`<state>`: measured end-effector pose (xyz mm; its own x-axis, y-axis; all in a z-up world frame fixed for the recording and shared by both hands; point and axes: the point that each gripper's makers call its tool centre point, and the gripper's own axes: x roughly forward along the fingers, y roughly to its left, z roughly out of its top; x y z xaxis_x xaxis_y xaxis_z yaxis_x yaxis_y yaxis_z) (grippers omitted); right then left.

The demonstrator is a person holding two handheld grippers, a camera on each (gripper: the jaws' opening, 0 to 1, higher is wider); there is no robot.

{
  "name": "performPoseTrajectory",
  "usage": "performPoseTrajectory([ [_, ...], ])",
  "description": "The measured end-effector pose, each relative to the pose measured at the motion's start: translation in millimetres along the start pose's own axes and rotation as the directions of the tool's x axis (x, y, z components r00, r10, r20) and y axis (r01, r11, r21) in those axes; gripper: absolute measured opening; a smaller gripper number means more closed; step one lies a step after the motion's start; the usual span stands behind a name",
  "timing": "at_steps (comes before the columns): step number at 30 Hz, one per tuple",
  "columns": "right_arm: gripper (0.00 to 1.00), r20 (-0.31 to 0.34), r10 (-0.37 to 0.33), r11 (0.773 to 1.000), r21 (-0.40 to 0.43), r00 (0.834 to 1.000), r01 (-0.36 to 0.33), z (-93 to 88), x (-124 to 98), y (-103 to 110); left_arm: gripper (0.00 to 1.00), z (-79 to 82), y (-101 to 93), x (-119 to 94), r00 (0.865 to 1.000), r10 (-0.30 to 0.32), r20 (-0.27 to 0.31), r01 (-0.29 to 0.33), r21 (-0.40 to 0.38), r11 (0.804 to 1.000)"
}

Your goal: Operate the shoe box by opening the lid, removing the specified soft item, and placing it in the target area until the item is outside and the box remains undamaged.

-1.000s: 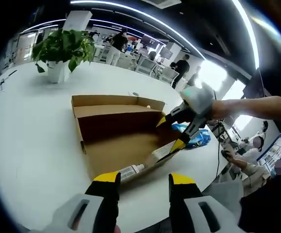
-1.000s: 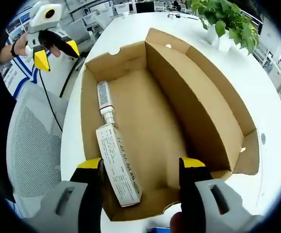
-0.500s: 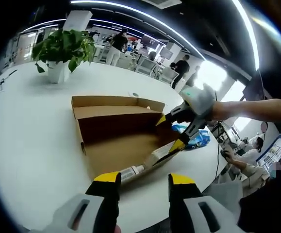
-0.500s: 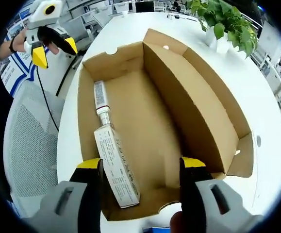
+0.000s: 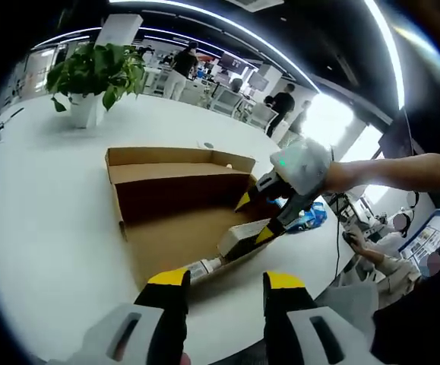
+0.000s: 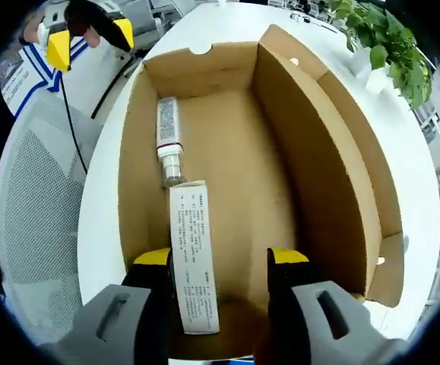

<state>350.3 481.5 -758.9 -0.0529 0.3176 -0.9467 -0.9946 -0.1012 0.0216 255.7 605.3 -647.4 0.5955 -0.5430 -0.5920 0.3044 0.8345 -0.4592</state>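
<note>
Right gripper (image 6: 218, 262), jaws apart and clamped on nothing, is held over the near end of the open shoe box (image 6: 322, 160), w/ a white carton (image 6: 194, 255) beside its left jaw and a tube (image 6: 168, 141) beyond, both lying along the box's left wall. Left gripper (image 5: 224, 280), jaws likewise apart and empty, is held above the white table (image 5: 45, 228) near its edge. A potted plant (image 5: 90, 80) is seen at the table's far corner.

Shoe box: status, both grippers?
Right gripper open, low inside the shoe box, straddling the white carton. Left gripper open, outside the near wall. Tube lies beyond carton. Lid off.
</note>
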Motion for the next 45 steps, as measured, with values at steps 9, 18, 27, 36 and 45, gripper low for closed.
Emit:
performPoseTrajectory([
  [9,0.23,-0.046,0.016,0.998,-0.066,0.999,-0.019,-3.2,11.1,11.6,0.38,-3.2,0.7,-1.5,1.000,-0.001,0.004,0.001,-0.019,1.000],
  [18,0.19,-0.037,-0.017,0.999,-0.049,0.999,0.015,-1.1,4.9,12.1,0.38,0.4,-1.3,-1.7,1.000,-0.013,0.003,0.013,-0.016,1.000],
  [27,0.19,-0.003,-0.041,0.999,-0.029,0.999,0.041,2.9,-3.6,9.3,0.38,7.2,-6.5,-2.2,1.000,-0.024,0.007,0.024,-0.004,1.000],
  [36,0.19,0.056,-0.101,0.995,0.005,0.993,0.101,13.2,-25.0,-1.3,0.39,6.3,-12.3,0.6,1.000,-0.027,-0.005,0.027,0.041,0.999],
  [45,0.19,0.098,-0.157,0.987,-0.002,0.983,0.158,19.9,-46.3,-4.4,0.41,-1.3,-22.7,4.7,0.999,-0.040,-0.033,0.042,0.067,0.997],
])
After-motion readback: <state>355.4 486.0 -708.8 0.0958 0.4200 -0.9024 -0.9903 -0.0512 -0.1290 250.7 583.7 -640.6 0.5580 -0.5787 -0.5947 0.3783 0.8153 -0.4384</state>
